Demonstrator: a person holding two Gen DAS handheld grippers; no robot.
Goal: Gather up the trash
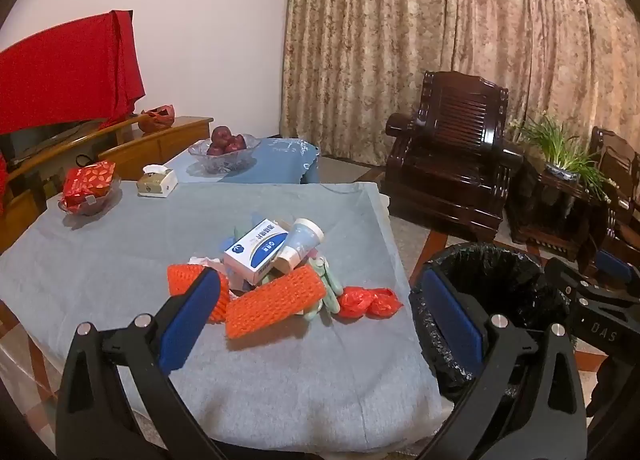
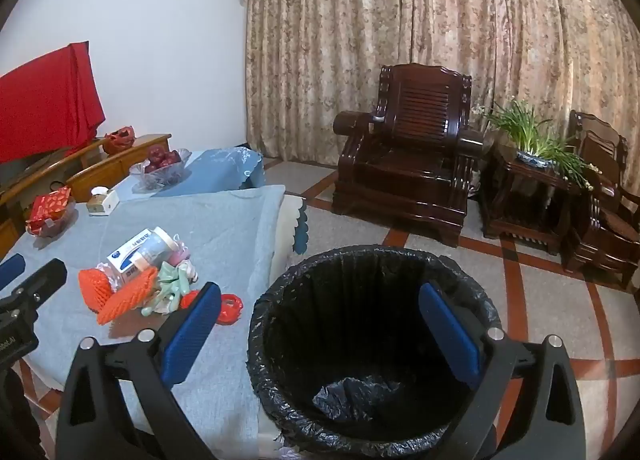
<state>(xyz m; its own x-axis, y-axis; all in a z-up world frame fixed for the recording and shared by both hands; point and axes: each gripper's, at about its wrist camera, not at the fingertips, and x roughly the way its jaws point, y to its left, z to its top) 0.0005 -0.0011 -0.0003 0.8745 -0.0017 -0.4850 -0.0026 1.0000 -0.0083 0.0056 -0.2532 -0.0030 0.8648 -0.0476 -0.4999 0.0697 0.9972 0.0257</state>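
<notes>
Nearest me, left hand-held gripper (image 1: pixel 320 320): released, jaws spread wide and holding nothing, hanging over the near edge of the desk (image 1: pixel 280 380) with its blue pads either side of the trash heap.
Right hand-held gripper (image 2: pixel 320 328): I see it released too, jaws wide and empty, hovering above the bin's mouth.
Bin (image 2: pixel 280 400): lined with a black bag, standing on the floor just beside the desk's right edge; I see only crumpled liner at its bottom.
Trash heap (image 1: pixel 272 272): on the grey cloth, towards the desk's right edge, roughly midway back.
Orange foam nets (image 1: pixel 276 300): two, at the front of the heap, one partly behind the left pad.
Red plastic scrap (image 1: pixel 368 302): just beside the nets, closest to the right edge.
White-and-blue box (image 1: pixel 256 250): lying on top of the heap, touching a pale cup (image 1: pixel 302 244) tipped on its side.
Pale green wrappers (image 1: pixel 328 284): tucked between nets and cup.
Far left corner: a red packet in a glass dish (image 1: pixel 88 188) and a tissue box (image 1: pixel 157 182).
Beyond the desk: a bowl of red apples (image 1: pixel 224 150) on a blue-covered stand.
</notes>
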